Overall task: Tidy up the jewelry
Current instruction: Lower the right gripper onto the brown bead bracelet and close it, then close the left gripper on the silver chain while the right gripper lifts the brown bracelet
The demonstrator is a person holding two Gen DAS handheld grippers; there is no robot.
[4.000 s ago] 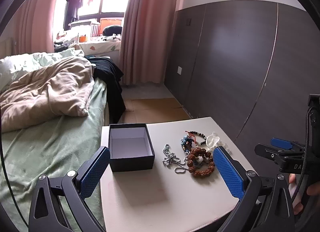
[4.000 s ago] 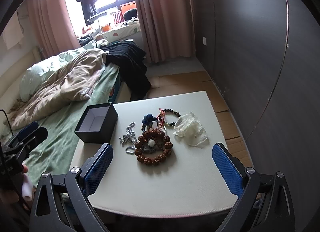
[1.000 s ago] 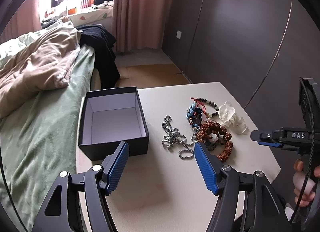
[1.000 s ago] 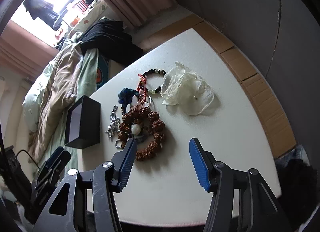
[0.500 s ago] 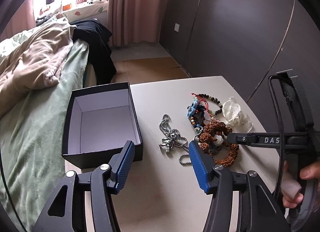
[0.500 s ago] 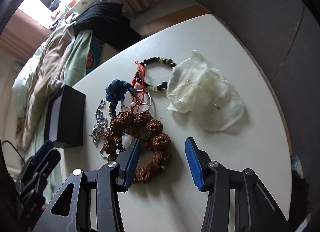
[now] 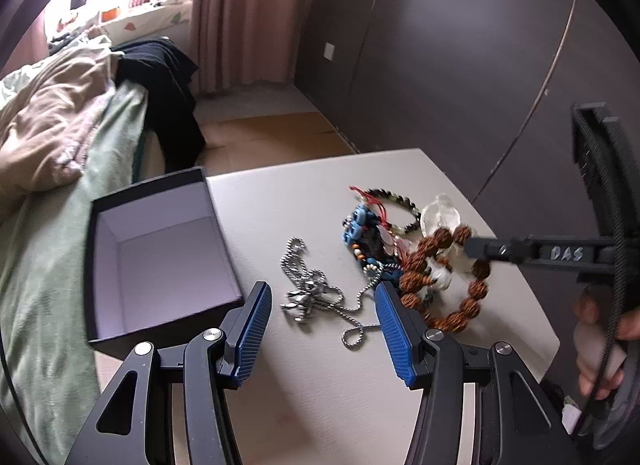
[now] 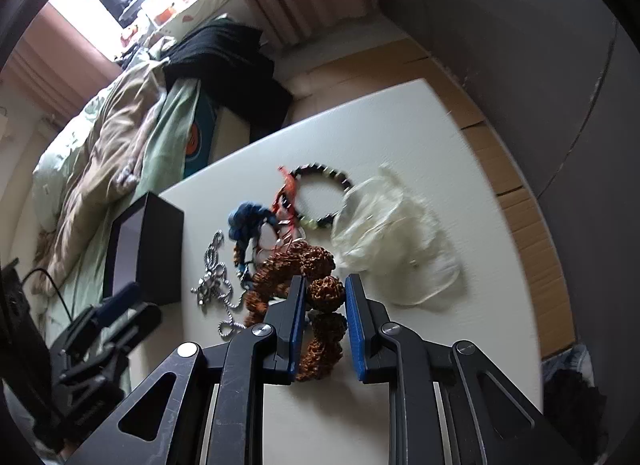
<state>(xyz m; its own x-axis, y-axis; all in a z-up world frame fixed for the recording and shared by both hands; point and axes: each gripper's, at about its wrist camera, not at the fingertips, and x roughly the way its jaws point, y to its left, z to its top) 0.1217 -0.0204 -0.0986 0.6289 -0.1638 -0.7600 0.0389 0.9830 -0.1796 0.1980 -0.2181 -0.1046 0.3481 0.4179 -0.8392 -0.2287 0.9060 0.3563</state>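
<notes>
While the right gripper (image 8: 325, 297) has its blue pads drawn in around one knobbly bead of the chunky brown seed-bead bracelet (image 8: 316, 297), the hold looks shallow: the pads bracket a single rough bead and seem to touch it, though I cannot tell how firmly they press. That bracelet lies at the table's centre, its upper arc tangled with the blue-and-red corded charm bracelet (image 8: 256, 221) at about 11 o'clock of the gripper. If the bracelet is lifted now, I judge it could drag the corded piece along, or the round bead could roll out of the pads.

At 9 o'clock of the pile, the silver ball-chain necklace with a metal pendant (image 7: 316, 297) sprawls loose on the white tabletop (image 7: 320, 397), and one loop reaches toward the brown beads; a snag there is possible. The left gripper (image 7: 320, 329) hovers above it with pads wide apart, holding nothing. At its 10 o'clock stands the open black cardboard gift box with pale lining (image 7: 160, 257), near the table edge, where a careless nudge could tip it onto the bed.
</notes>
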